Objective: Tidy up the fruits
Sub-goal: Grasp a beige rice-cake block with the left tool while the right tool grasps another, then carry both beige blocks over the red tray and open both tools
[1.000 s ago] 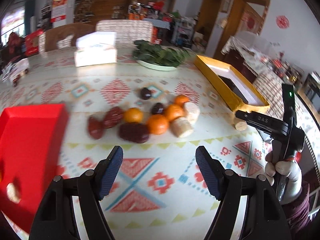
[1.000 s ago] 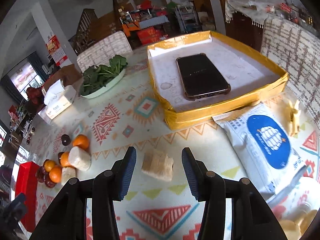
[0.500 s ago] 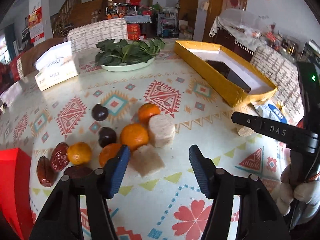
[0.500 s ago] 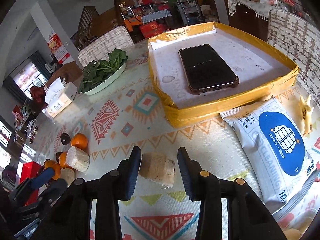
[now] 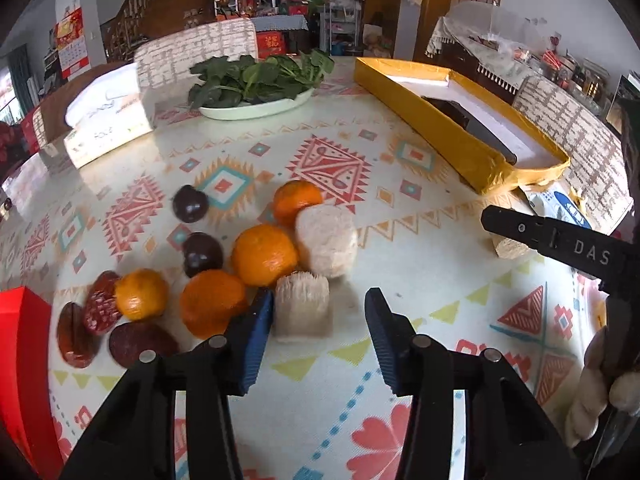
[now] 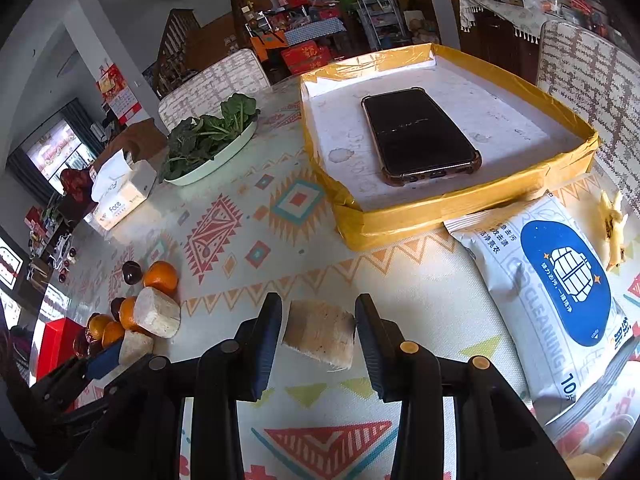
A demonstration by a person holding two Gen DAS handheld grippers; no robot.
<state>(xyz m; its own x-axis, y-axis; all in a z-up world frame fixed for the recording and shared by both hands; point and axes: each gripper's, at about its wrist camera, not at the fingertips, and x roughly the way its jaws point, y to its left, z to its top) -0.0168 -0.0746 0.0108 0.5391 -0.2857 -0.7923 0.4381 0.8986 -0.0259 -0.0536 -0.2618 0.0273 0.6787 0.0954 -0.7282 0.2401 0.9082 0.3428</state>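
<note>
In the left wrist view my left gripper [image 5: 319,322] is open around a pale sugarcane piece [image 5: 303,306] that rests on the table, close to the left finger. Beside it lie another pale piece [image 5: 327,241], several oranges [image 5: 264,255], dark round fruits [image 5: 202,254] and red dates [image 5: 100,302]. In the right wrist view my right gripper [image 6: 318,330] is open with a third pale piece [image 6: 320,333] between its fingers, small gaps on both sides. The right gripper [image 5: 560,240] also shows in the left wrist view.
A red box [image 5: 20,360] sits at the left edge. A yellow tray [image 6: 400,216] holds a black phone [image 6: 416,136]. A wipes packet [image 6: 560,280], a plate of greens [image 5: 256,108] and a tissue box [image 5: 108,128] stand on the patterned table.
My left gripper has swung right from the red box and closed in on the fruit pile, now straddling a pale piece. My right gripper has moved forward around its piece and narrowed slightly.
</note>
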